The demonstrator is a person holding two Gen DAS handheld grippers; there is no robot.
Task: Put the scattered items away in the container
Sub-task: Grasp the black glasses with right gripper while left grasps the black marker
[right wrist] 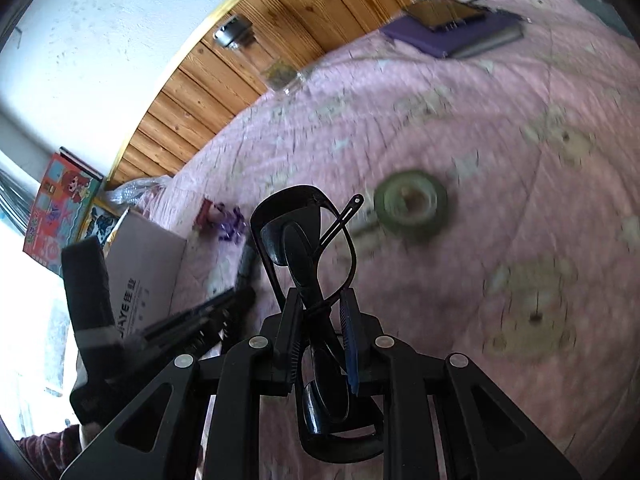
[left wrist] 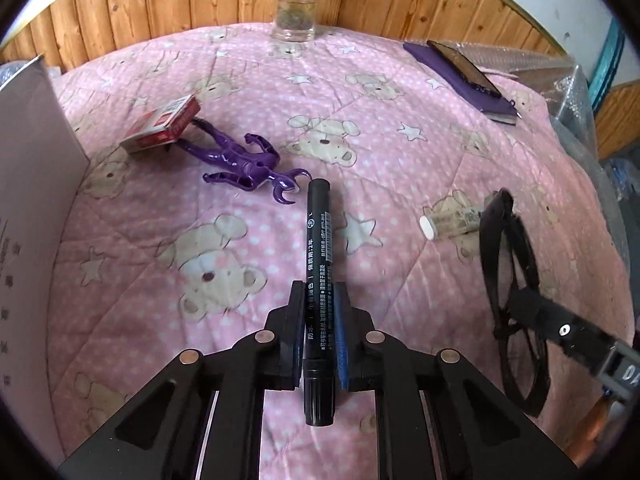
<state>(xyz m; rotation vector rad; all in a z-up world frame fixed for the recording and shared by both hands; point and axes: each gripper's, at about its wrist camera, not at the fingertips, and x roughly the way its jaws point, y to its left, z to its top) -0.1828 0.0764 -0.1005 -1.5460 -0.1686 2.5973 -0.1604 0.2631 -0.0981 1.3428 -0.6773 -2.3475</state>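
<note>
Left gripper (left wrist: 319, 300) is clamped on a black marker pen (left wrist: 319, 264), centre frame. Right gripper (right wrist: 320, 308) is grasping folded black-framed glasses (right wrist: 308, 248); white cardboard box (left wrist: 28, 184) sits far left.

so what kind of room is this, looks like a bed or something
Probably a bedroom at home: the items lie on a pink quilt printed with teddy bears, with wood panelling behind it and a children's picture book propped against the wall.

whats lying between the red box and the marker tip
The purple figure, its legs by the red box, claw near the marker tip; left wrist view.
</note>
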